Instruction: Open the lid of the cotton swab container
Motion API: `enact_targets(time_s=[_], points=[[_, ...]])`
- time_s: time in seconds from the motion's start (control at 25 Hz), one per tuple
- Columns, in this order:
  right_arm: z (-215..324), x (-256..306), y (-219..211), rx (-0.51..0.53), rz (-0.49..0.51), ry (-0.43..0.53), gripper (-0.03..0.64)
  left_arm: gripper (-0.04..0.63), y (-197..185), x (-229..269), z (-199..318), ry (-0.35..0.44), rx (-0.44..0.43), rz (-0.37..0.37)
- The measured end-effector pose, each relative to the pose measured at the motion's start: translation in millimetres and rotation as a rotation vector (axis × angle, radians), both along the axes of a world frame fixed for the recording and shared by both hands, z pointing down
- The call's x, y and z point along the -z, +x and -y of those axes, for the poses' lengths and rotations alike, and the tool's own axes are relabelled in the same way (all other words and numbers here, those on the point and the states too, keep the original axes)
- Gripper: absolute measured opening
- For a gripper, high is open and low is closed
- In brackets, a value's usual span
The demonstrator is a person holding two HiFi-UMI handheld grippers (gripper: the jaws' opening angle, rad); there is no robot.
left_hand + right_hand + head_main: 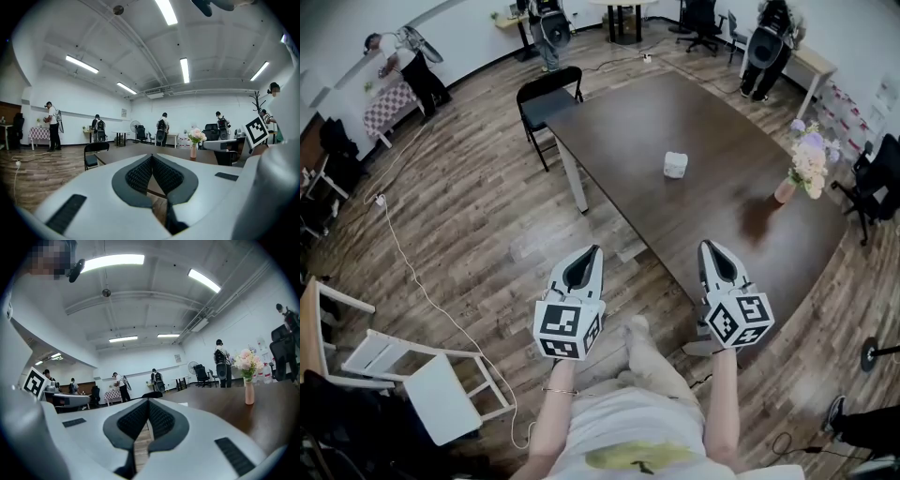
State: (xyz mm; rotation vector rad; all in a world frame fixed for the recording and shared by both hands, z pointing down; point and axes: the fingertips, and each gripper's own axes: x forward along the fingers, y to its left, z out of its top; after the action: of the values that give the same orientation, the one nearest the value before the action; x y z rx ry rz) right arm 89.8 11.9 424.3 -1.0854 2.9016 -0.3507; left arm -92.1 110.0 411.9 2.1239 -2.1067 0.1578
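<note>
Cotton swab container stands near the middle of the dark table, well apart from both grippers. Left gripper: off the table's near edge, jaws clenched, nothing between them. Right gripper: at the table's near corner, jaws clenched, empty.

The cotton swab container is a small, pale white tub with rounded corners, standing upright by itself on the dark brown table. It sits out on the open top, roughly midway across, nearer the far end than the near edge. Nothing touches it, and it is well apart from the pink vase of flowers at the table's right side. Its top looks a shade lighter than its sides. It is too small here to tell how the lid sits.
</note>
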Motion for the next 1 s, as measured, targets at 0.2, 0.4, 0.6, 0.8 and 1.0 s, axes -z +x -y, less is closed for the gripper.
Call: enact_targets(time_s=[0.2, 0.4, 0.6, 0.8, 1.0], points=[[42, -10, -14, -0.009, 0.010, -0.018, 0.021, 0.023, -18, -10, 40, -0.015, -0.004, -0.011], [93, -12, -37, -0.017, 0.012, -0.038, 0.021, 0.023, -41, -11, 88, -0.023, -0.006, -0.012], [144, -12, -49, -0.029, 0.002, -0.047, 0.021, 0.024, -53, -10, 144, -0.025, -0.029, -0.015], [185, -18, -54, -0.060, 0.003, -0.067, 0.021, 0.023, -58, -17, 193, -0.047, -0.073, -0.012], [218, -28, -52, -0.095, 0.018, -0.106, 0.021, 0.025, -54, -34, 237, -0.096, -0.125, -0.015]])
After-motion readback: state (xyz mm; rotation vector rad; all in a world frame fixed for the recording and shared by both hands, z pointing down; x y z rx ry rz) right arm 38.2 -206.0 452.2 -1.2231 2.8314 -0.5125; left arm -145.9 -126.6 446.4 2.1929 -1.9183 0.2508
